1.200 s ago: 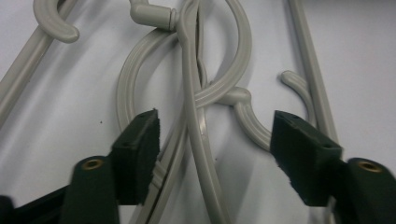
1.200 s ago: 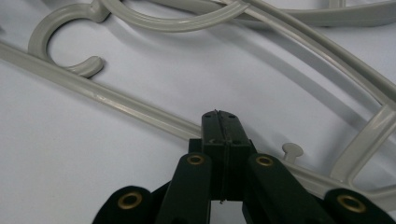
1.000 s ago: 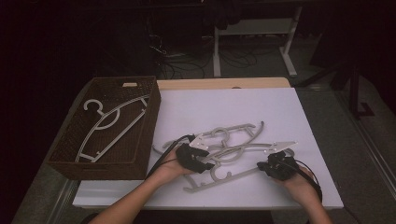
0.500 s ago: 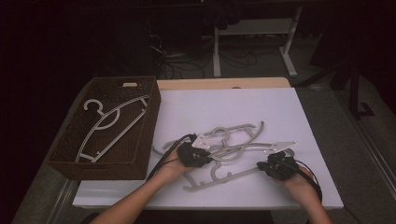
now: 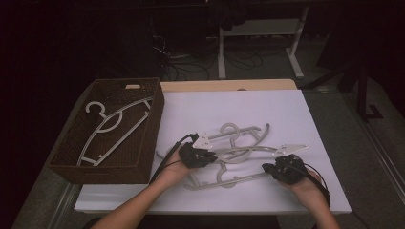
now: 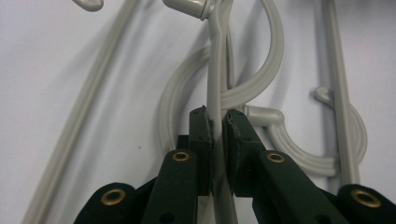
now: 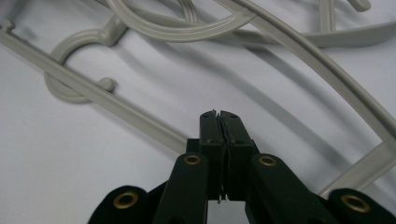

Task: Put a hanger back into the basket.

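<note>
Seen from the high view, a tangle of grey plastic hangers (image 5: 239,150) is spread on the white table (image 5: 267,109) between the left gripper (image 5: 206,156) and the right gripper (image 5: 273,168); a wicker basket (image 5: 114,164) holding another hanger (image 5: 112,126) is set well off to the left gripper's outer side.

In the left gripper view, a thin hanger bar (image 6: 215,84) is pinched between the nearly closed jaws, with hooks looped just beyond.

In the right gripper view, the jaws are pressed together on nothing, a straight hanger arm (image 7: 102,100) lying just ahead.
</note>
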Motion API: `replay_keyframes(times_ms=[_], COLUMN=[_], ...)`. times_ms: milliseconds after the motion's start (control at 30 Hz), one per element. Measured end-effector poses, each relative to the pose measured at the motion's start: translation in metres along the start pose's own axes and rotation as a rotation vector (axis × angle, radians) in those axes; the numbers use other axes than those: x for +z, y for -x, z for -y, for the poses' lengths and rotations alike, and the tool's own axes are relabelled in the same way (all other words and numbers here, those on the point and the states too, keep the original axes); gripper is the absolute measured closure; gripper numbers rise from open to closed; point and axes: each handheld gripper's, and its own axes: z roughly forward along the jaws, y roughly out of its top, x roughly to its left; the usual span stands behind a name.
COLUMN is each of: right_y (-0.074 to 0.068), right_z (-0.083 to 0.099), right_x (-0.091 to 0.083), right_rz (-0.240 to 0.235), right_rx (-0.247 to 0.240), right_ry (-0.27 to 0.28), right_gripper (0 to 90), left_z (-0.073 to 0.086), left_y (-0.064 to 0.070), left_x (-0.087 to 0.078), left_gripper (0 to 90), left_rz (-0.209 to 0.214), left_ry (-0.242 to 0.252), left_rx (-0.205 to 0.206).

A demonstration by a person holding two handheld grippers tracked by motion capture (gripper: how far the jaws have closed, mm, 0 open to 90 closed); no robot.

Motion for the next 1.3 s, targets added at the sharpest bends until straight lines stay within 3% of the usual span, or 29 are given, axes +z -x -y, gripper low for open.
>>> replay_keyframes(times_ms=[200,533,800,967,1133,1300], right_y=[-0.001,-0.002,0.002,0.005,0.007,0.007], right_z=[-0.001,-0.001,0.001,0.003,0.004,0.005], right_x=[-0.004,-0.007,-0.002,-0.001,0.001,0.005], right_rz=[-0.033,-0.054,-0.044,-0.031,-0.028,-0.016], right_rx=[0.001,0.021,0.037,0.061,0.072,0.071], right_ry=[0.048,0.103,0.118,0.125,0.135,0.141], right_gripper=[80.2,54.1,34.5,28.7,19.7,13.0], left_z=[-0.004,-0.020,-0.041,-0.048,-0.045,-0.033], left_y=[-0.004,-0.022,-0.042,-0.054,-0.067,-0.082], left_x=[-0.013,-0.057,-0.114,-0.147,-0.181,-0.213], left_gripper=[82.6,82.7,82.8,82.8,82.8,82.8], left_rz=[-0.019,-0.078,-0.124,-0.161,-0.221,-0.281], left_ry=[0.041,0.089,0.125,0.141,0.140,0.141], left_rx=[-0.026,-0.086,-0.095,-0.093,-0.090,-0.101])
